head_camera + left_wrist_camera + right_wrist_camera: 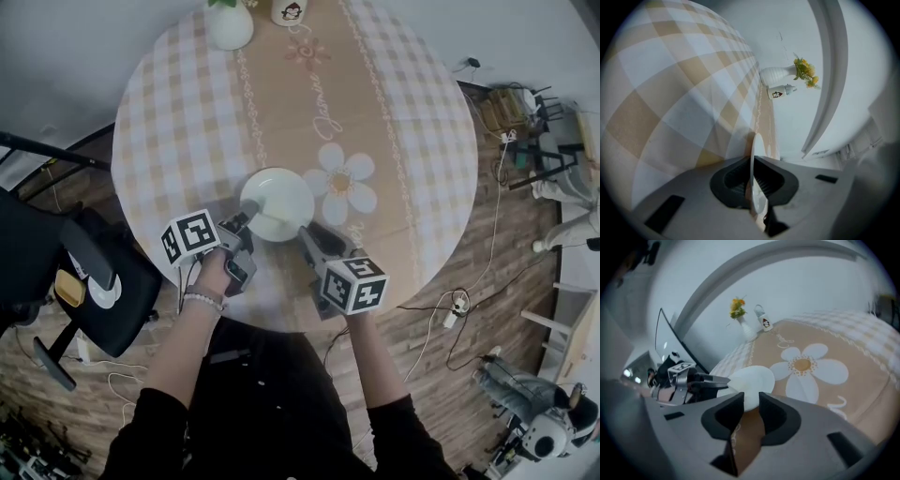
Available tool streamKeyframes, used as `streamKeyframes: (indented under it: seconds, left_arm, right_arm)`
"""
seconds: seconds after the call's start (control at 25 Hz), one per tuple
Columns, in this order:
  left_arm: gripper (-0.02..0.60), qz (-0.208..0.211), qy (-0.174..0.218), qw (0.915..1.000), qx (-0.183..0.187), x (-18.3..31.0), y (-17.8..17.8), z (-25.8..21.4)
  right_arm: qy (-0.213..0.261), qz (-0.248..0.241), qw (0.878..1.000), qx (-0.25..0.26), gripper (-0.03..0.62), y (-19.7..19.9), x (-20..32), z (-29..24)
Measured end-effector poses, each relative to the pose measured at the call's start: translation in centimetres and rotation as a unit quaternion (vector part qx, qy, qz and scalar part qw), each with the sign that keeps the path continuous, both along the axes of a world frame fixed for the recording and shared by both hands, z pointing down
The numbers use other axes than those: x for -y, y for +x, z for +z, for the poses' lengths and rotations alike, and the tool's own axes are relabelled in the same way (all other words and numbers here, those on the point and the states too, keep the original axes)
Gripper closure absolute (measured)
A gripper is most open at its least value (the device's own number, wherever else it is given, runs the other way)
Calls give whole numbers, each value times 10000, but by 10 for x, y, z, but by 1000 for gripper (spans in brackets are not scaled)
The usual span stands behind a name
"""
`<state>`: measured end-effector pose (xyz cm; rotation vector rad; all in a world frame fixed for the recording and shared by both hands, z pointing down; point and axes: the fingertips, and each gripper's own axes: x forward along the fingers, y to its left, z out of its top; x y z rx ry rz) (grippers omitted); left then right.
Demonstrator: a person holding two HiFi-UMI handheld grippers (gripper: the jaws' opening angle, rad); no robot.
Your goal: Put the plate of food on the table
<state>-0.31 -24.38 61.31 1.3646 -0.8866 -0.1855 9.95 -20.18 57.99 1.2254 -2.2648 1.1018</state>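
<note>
White, round, shallow plate [277, 203] rests on the checked tablecloth [187, 112].

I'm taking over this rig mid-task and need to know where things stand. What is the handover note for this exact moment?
Left gripper: shut on the near rim of the plate.
Right gripper: open, jaws apart at the plate's rim, not gripping.
Plate: white, on the round table, near the person's edge; no food can be made out on it.
Done: the plate is at the table.
Left: check that it sits flat, open the left gripper, draw both grippers back.
</note>
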Motion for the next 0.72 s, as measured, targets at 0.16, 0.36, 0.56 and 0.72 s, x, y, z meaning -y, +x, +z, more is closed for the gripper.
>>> streamKeyframes:
  seconds: [0.16, 0.36, 0.56, 0.72]
  left_arm:
    - [566, 9, -10, 10000, 16, 0, 0, 1]
    - [566, -2, -25, 10000, 15, 0, 0, 1]
    - [566, -18, -39, 10000, 25, 0, -1, 1]
    - [566, -31, -32, 10000, 25, 0, -1, 1]
  right_arm:
    - [1033, -1219, 9787, -1289, 520, -22, -13, -12]
    - [1897, -2613, 9045, -2787, 520, -43, -34, -8]
    - [2488, -3464, 8205, -3807, 517, -57, -44, 4]
    - [2807, -3881, 7578, -4431, 519, -62, -44, 10]
